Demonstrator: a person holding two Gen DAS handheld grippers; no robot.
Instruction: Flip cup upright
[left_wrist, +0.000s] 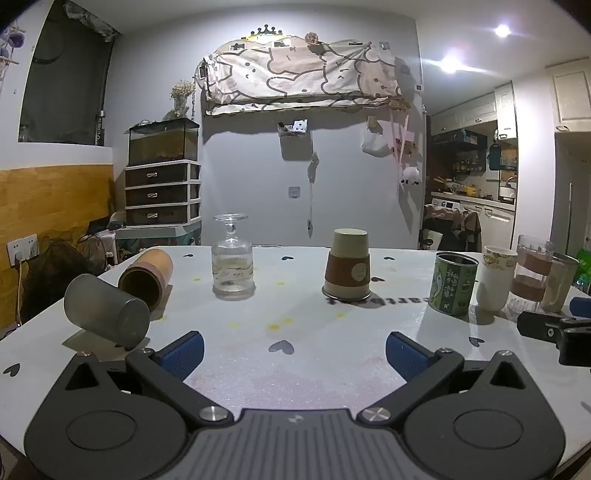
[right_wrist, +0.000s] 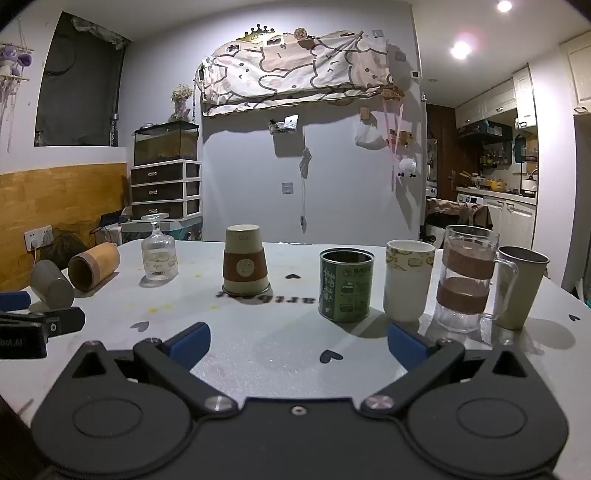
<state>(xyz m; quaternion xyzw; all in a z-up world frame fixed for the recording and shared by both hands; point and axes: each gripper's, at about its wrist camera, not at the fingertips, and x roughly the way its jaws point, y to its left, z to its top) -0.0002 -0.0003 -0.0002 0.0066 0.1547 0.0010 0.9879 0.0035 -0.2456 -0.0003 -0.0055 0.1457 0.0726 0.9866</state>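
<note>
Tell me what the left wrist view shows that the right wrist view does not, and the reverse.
Only the left wrist view shows the open left gripper whole. Only the right wrist view shows the open right gripper whole, and the clear glass mug's handle. Both show the white table, the upside-down paper cup with brown sleeve, the upside-down clear stemmed glass, the green tin can and the bamboo cup on its side.

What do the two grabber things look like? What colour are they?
Both look alike. The left gripper and right gripper have black plastic bodies with round discs on each side, triangle cut-outs and silver screws. Their jaws are black arms tipped with blue ribbed pads. The left one has a grey ridged panel in the middle. No cables or sleeves show.
</note>
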